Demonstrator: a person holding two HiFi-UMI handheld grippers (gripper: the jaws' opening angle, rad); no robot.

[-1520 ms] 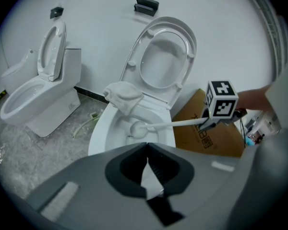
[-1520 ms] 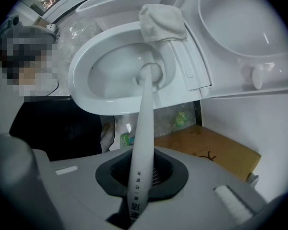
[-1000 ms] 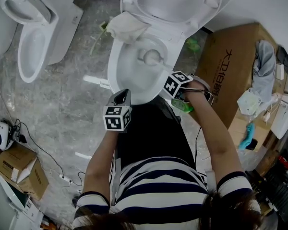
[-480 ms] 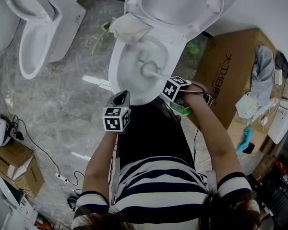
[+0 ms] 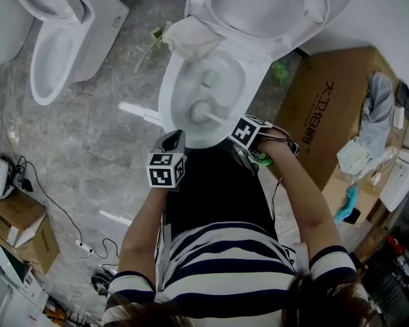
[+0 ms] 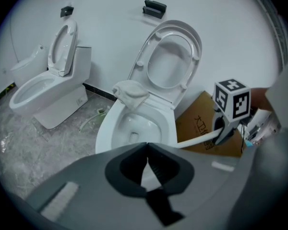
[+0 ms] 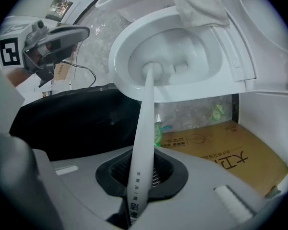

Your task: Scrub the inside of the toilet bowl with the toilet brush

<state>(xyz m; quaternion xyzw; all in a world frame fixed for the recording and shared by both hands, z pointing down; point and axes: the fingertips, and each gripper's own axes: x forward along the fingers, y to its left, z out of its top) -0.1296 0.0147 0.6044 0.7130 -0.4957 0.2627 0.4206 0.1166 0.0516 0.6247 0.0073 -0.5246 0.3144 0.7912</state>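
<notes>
Before the toilet bowl (image 5: 165, 104), the left gripper (image 6: 148, 163) hovers, its fingers clenched on nothing. The right gripper (image 7: 140, 178) grasps the toilet brush (image 7: 146, 99). Its head has slid from the drain to the bowl's near wall, so the scrubbing seems under way.

Toilet bowl (image 5: 169, 97) centre. Toilet brush (image 5: 206, 110) in it, handle running out toward 4 o'clock into right gripper (image 7: 141, 174). Left gripper (image 6: 147, 147) at 6, just before the rim. Cloth (image 5: 189, 38) on rim at 11. Seat (image 5: 269, 5) raised behind, at 12. Second toilet (image 5: 51, 60) at 10; cardboard box (image 5: 327, 121) at 3.
</notes>
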